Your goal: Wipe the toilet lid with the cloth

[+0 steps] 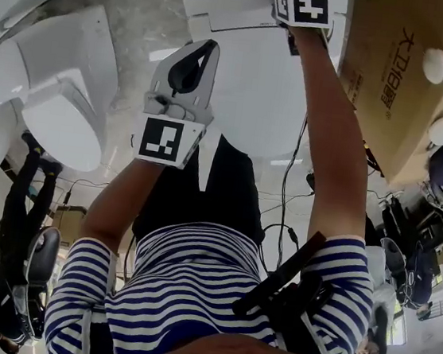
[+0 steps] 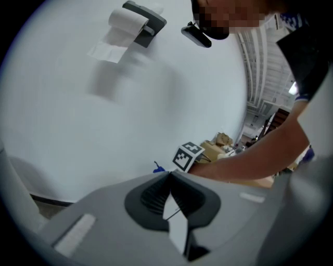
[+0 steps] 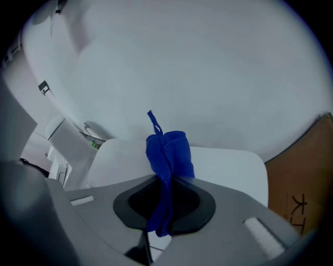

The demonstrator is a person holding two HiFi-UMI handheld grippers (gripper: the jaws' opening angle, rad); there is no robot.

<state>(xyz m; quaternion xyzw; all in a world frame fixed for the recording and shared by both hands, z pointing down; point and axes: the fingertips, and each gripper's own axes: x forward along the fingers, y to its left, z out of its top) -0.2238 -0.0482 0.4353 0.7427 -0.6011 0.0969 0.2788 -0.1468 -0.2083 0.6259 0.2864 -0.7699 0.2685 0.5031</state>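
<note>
While left gripper (image 2: 169, 175) closed, empty, right gripper (image 3: 166, 178) tight on blue cloth (image 3: 169, 150) near Chinese-lettered carton (image 1: 393, 81).

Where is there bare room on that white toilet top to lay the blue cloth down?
The white toilet top is bare on both sides of the blue cloth that the right gripper grips, from the wall behind to the cardboard box at right. Its left edge is tighter: other white fixtures crowd in there.
</note>
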